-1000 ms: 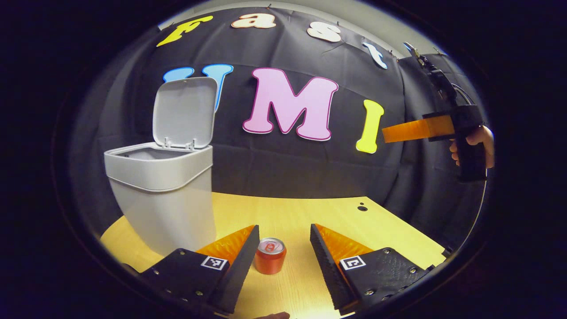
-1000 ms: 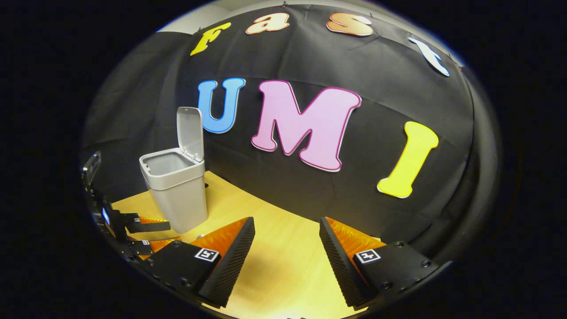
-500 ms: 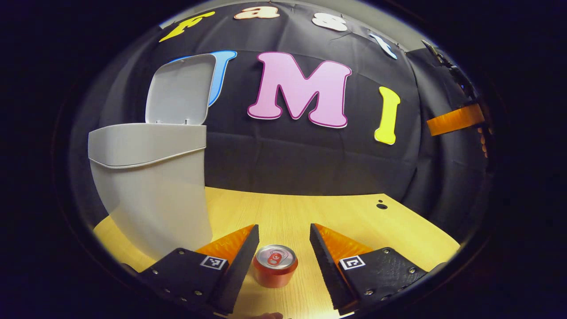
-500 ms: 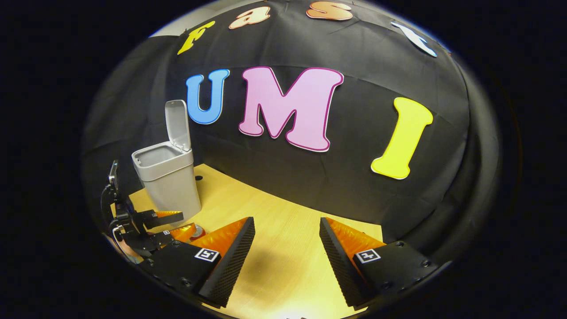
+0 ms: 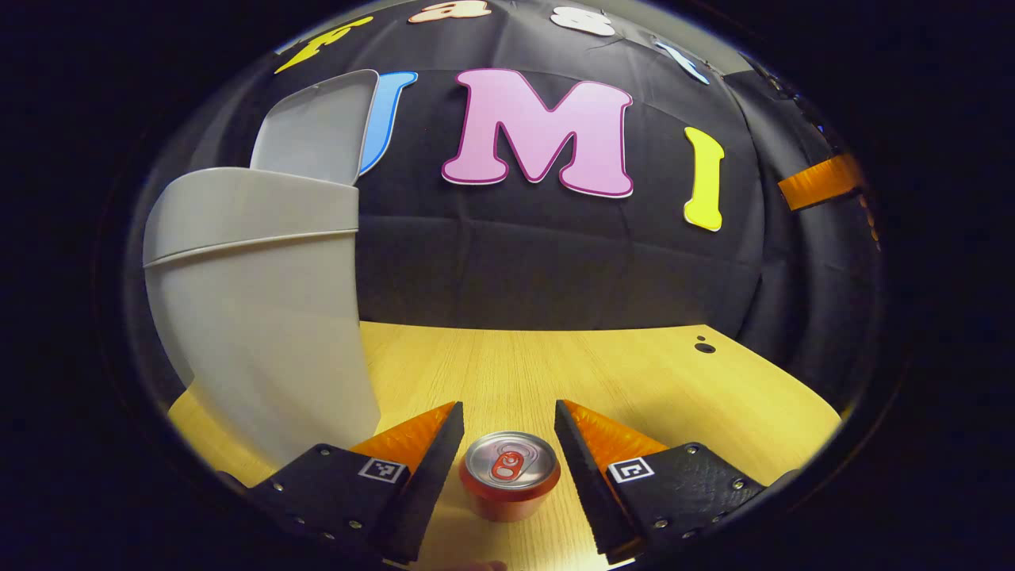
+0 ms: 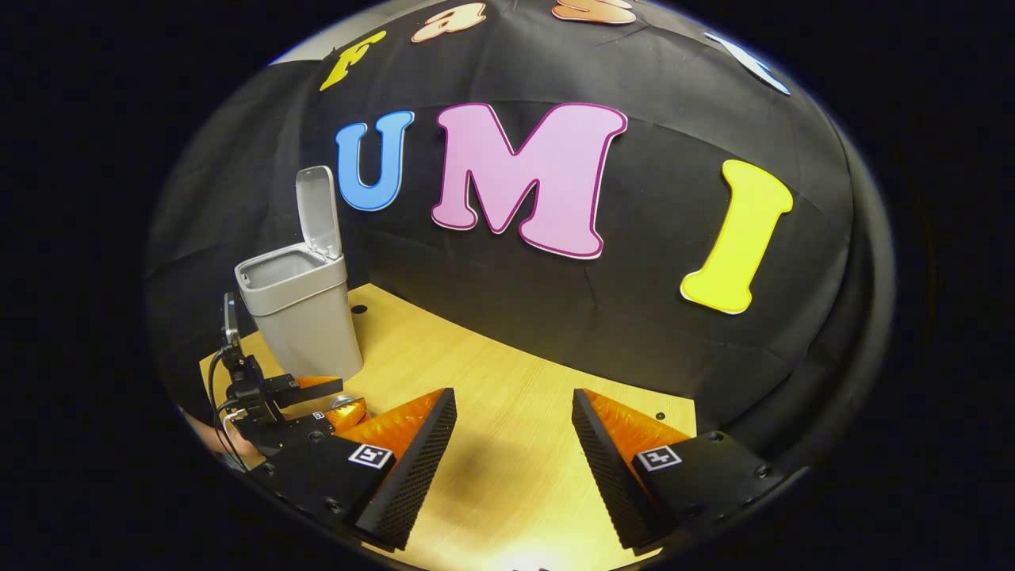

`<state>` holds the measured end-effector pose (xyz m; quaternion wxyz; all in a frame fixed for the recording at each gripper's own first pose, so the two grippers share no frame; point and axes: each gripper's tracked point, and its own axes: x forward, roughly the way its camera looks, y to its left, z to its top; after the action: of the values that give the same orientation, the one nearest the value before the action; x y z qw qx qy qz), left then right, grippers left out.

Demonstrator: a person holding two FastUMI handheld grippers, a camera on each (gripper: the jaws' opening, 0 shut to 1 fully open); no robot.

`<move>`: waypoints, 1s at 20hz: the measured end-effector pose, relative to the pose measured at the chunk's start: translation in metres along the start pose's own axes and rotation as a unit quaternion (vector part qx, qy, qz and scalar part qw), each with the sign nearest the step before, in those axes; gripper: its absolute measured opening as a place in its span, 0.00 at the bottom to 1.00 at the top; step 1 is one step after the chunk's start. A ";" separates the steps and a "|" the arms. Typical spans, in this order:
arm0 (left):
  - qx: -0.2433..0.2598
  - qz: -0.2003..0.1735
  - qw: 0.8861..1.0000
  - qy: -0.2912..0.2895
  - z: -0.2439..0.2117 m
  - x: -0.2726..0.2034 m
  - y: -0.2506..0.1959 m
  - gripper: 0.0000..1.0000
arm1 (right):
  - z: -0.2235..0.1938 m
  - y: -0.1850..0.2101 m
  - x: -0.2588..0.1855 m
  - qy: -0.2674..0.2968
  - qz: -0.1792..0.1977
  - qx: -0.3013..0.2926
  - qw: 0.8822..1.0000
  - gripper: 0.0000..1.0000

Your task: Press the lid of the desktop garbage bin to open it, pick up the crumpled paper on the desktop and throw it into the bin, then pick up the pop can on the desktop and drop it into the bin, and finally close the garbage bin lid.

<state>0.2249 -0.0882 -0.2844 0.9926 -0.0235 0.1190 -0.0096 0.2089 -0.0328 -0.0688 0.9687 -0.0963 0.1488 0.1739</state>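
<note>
Red pop can (image 5: 509, 476) (silver top), grey bin (image 5: 254, 309), seemingly wood-grain desktop (image 5: 603, 373)

No readable text, brand or number on the pop can (image 5: 509, 474) or bin (image 5: 254, 301); square coded tags on tongs, unreadable.

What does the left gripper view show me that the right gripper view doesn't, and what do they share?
Left gripper view: a close look down on the pop can, its top and pull tab, standing upright on the desktop between the open fingers of the left gripper. Right gripper view: the open mouth of the garbage bin seen from above, and the open fingers of the right gripper over bare wood. Shared: the grey garbage bin with its lid raised, and the wooden desktop.
</note>
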 end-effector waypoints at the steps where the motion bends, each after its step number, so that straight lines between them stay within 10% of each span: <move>1: -0.004 -0.001 1.000 0.012 -0.007 0.002 0.000 0.78 | -0.002 0.000 0.001 0.002 -0.001 0.000 1.000 0.95; 20: 0.004 0.016 0.994 0.104 -0.056 0.005 0.005 0.86 | -0.015 -0.004 -0.003 0.015 -0.008 0.008 1.000 0.95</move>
<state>0.2161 -0.0857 -0.3405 0.9749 -0.0164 0.2218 0.0031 0.2039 -0.0406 -0.0813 0.9685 -0.0922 0.1638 0.1632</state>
